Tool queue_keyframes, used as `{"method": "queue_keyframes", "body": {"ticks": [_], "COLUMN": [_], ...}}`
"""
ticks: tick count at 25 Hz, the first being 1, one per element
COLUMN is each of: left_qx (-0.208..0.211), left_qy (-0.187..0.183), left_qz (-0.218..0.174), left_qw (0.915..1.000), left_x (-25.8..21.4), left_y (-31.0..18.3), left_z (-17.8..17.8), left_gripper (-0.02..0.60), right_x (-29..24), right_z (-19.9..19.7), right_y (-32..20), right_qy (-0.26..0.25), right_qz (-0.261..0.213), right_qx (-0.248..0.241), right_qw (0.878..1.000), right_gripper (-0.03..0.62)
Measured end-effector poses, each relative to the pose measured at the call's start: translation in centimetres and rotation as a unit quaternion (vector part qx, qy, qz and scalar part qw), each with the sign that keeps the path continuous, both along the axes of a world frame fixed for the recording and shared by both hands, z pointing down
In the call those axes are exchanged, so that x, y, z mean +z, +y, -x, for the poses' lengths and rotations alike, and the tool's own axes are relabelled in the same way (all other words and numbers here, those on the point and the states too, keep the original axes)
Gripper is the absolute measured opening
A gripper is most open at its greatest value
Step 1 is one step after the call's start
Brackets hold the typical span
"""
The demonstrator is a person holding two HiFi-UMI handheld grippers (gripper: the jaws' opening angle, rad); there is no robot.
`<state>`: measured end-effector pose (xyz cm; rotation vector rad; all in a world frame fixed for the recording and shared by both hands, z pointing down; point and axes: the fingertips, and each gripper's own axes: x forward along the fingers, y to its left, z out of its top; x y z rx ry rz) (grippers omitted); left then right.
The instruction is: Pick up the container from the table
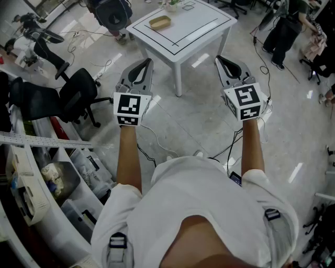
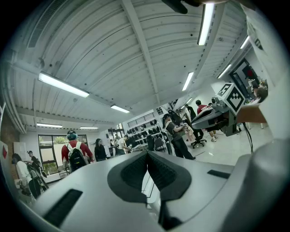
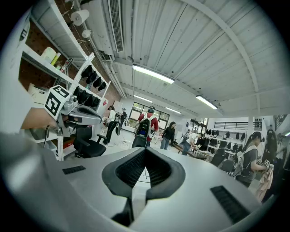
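Note:
A shallow tan container (image 1: 159,22) lies on the far left part of a white table (image 1: 201,26) marked with a black rectangle, seen in the head view. Both grippers are held out in front of the person, short of the table's near edge and over the floor. My left gripper (image 1: 149,62) is shut with nothing in it, and its jaws meet in the left gripper view (image 2: 147,153). My right gripper (image 1: 219,58) is likewise shut and empty, its pads touching in the right gripper view (image 3: 145,150). Neither gripper view shows the container.
A black office chair (image 1: 78,94) stands on the floor to the left, with shelves and bins (image 1: 52,178) beyond it. Cables (image 1: 157,141) trail over the glossy floor. A second chair (image 1: 112,13) stands behind the table. People (image 1: 285,29) stand at the far right.

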<state>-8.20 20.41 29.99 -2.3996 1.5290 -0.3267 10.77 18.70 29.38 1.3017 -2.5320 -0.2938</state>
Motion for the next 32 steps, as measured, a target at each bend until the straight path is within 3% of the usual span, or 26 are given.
{"method": "queue_keyframes", "body": {"ticks": [9,15,23,32], "left_qx": [-0.034,-0.043,-0.027,-0.007], "left_qy": [0.022,0.012,0.001,0.01], "left_qz": [0.008,0.015,0.015,0.011], "left_qw": [0.9991,0.9989,0.9995,0.9999], "left_x": [1.8,2.6,4.4,3.8], "left_y": [-1.9,-4.4,-14.1,-33.5], "left_z": [-6.0,-7.9,-6.0,2.1], "left_gripper": [0.015,0.015,0.015,0.015], "right_x": [1.6,2.0,4.6,4.0], "right_z": [-6.4,-8.2,-6.0,1.1], "right_y": [-2.3,-5.5,-15.4,-33.0], "right_qy": [-0.006,-0.037,-0.025,-0.023], "right_qz": [0.02,0.029,0.037,0.038], "right_qx": [-0.039,-0.055,-0.04,-0.003], "right_qw": [0.999,0.997,0.998,0.999], "right_gripper": [0.013,0.012,0.009,0.009]}}
